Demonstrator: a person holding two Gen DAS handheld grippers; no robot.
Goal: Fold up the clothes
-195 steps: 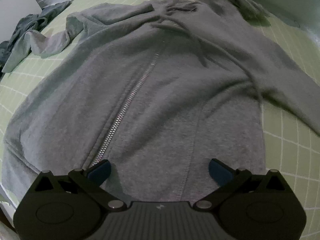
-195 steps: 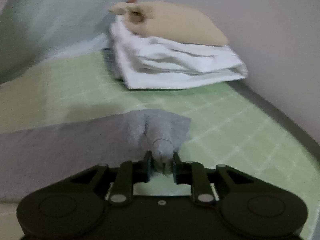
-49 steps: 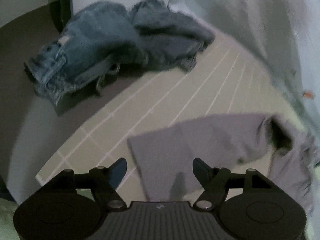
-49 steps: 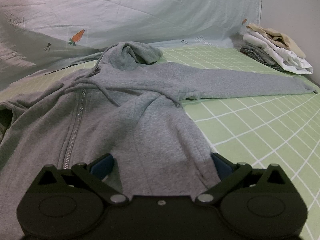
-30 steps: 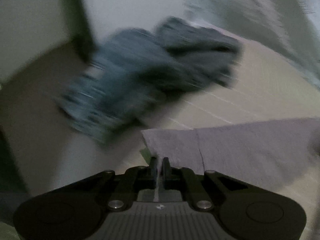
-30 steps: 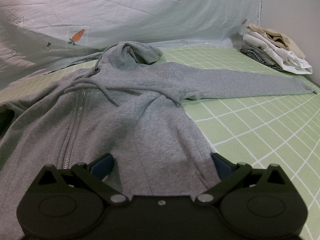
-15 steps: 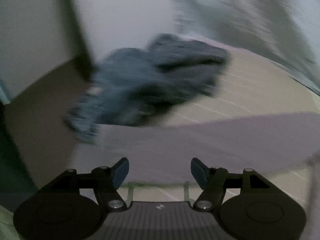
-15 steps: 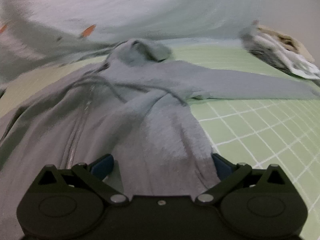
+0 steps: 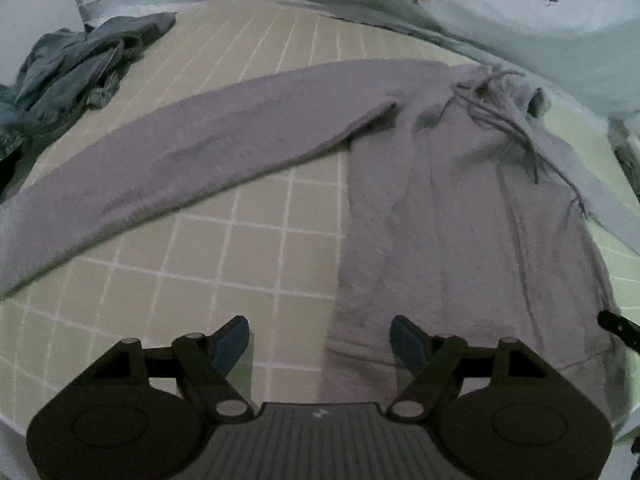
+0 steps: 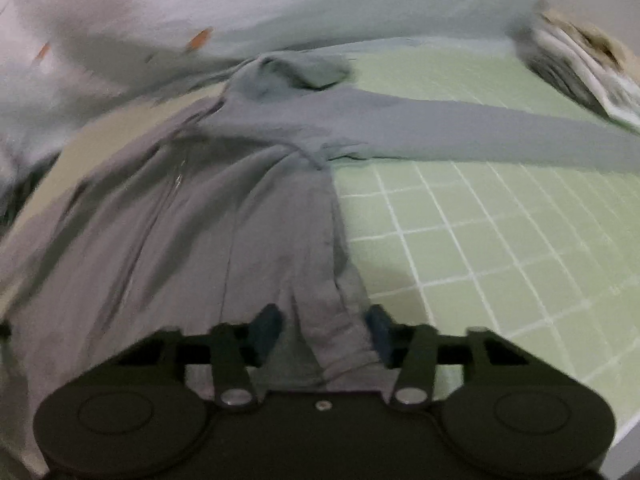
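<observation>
A grey zip hoodie (image 9: 460,200) lies front up on the green checked sheet (image 9: 240,240), hood toward the far side. Its left sleeve (image 9: 220,140) stretches flat out to the left. My left gripper (image 9: 320,332) hovers at the hoodie's lower left corner, its jaws opening; the hem's edge and bare sheet lie between them, untouched. In the right wrist view the hoodie (image 10: 240,220) fills the left half and its right sleeve (image 10: 480,132) runs out to the right. My right gripper (image 10: 322,320) is closing at the lower right hem, fabric bunching between its jaws, not clamped.
A crumpled pile of jeans and dark clothes (image 9: 72,68) sits at the far left of the bed. A folded stack of clothes (image 10: 580,64) lies at the far right. A pale carrot-print blanket (image 10: 280,0) is heaped along the back. The bed's edge (image 10: 624,432) runs near right.
My left gripper let go of the left sleeve's cuff, opened, and swung right to the hoodie's lower left corner. My right gripper went from wide open to narrowing on the right hem.
</observation>
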